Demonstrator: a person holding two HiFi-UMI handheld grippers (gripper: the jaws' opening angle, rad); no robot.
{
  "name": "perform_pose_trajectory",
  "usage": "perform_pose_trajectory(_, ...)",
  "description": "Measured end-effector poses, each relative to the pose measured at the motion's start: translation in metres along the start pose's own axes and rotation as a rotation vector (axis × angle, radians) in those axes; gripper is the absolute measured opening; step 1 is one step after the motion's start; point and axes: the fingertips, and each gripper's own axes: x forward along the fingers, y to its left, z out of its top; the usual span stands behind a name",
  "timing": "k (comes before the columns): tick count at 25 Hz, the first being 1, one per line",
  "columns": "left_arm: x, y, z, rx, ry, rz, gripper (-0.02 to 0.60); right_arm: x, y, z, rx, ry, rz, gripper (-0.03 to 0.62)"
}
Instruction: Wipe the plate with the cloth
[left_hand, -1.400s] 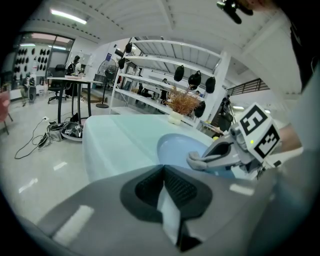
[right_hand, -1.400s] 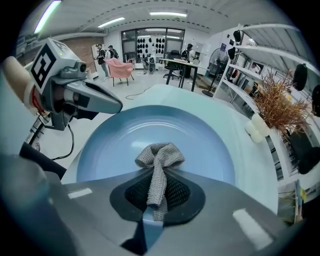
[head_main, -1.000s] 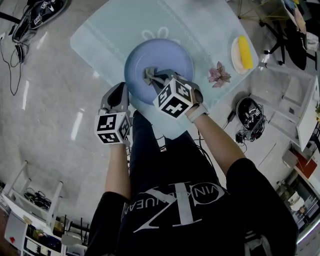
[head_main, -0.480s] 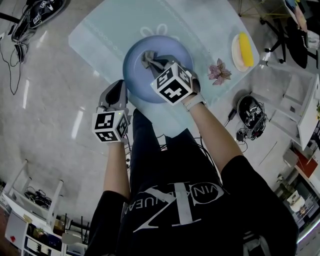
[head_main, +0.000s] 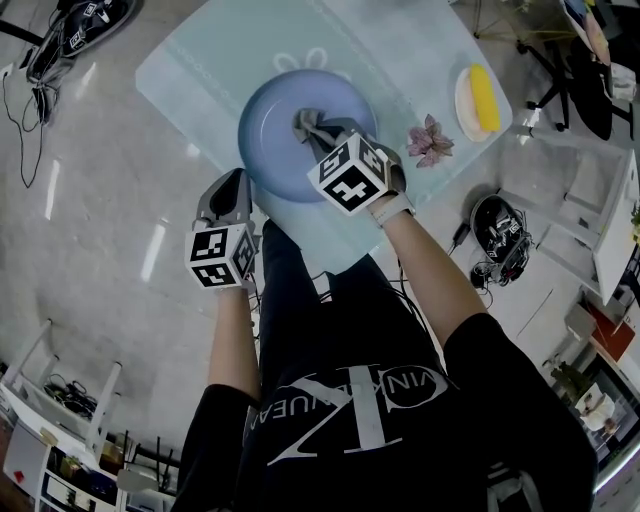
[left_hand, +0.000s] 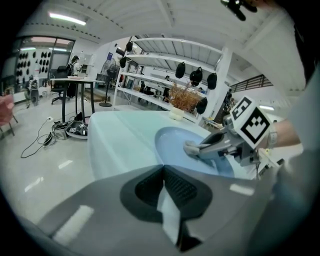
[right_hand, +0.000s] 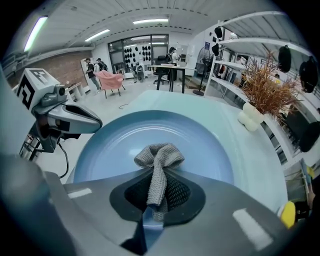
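Here, with the right gripper (head_main: 312, 128) pinching the grey knitted cloth (right_hand: 159, 155) against the middle of the round pale-blue plate (head_main: 270, 135), press evenly and sweep in circles out to the rim, keeping the closed, empty left gripper (left_hand: 164, 169) just beside the plate.

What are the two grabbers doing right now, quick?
Left gripper: closed, nothing in it.
Right gripper: closed on the grey cloth, over the blue plate.
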Motion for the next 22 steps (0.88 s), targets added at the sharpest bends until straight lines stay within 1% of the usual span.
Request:
perform_pose_trajectory(6,-0.012,-0.012,-0.011,-0.015,-0.002,0.016,0.000,-0.011,0.017,-0.017,-0.065,0.027,0.025,0.032)
perform_pose_trajectory(13,-0.032,-0.027,-0.011,-0.021,-0.025,0.036,0.000,-0.026,0.036,-0.037,-0.123,0.047,0.047,0.032)
perform_pose_trajectory(18,-0.045,-0.030,-0.006,-0.023,-0.043,0.061,0.000,-0.032,0.043,-0.045,-0.132,0.048,0.087,0.032)
perform_pose_trajectory(22,-0.055,-0.033,0.006,-0.020,-0.073,0.077,0.000,-0.042,0.044,-0.052,-0.100,0.027,0.126,0.034)
